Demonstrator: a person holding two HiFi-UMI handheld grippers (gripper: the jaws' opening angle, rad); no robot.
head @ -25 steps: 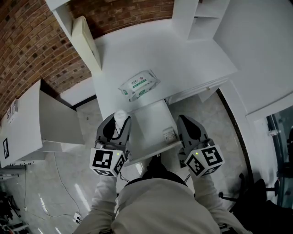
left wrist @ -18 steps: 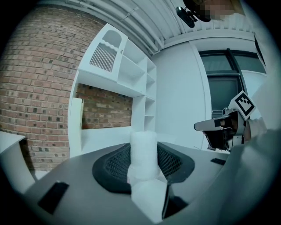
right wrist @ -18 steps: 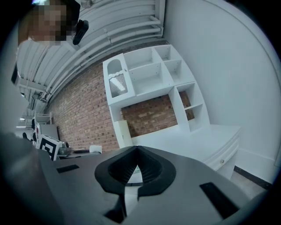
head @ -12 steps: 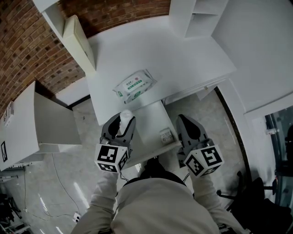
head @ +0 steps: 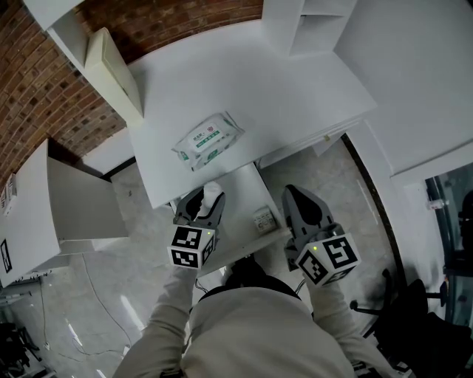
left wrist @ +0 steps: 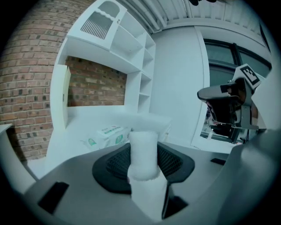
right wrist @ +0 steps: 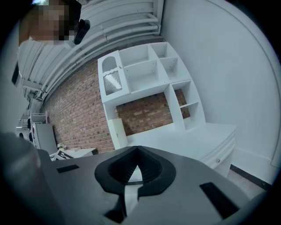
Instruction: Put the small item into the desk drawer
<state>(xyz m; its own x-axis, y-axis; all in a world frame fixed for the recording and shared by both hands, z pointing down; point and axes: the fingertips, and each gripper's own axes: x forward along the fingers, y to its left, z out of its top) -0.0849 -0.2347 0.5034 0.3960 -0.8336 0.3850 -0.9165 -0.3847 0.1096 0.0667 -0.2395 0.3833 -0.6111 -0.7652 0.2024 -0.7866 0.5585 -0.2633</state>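
My left gripper (head: 206, 199) is shut on a small white roll (head: 213, 190), which stands up between its jaws over the left edge of the open desk drawer (head: 240, 207). In the left gripper view the roll (left wrist: 143, 151) fills the middle of the jaws, upright. A small labelled box (head: 264, 218) lies inside the drawer near its front right. My right gripper (head: 296, 196) hovers off the drawer's right side, shut and with nothing in it; its jaw tips meet in the right gripper view (right wrist: 136, 148).
A pack of wet wipes (head: 206, 139) lies on the white desk (head: 295, 88) just behind the drawer. A cream box (head: 111, 70) leans at the desk's back left, a shelf unit (head: 310, 22) stands behind. A low white cabinet (head: 59, 199) is at left, a dark chair (head: 414, 317) at lower right.
My left gripper has carried the roll to the right and forward, from beside the drawer to over its left edge. The right gripper has stayed where it was.
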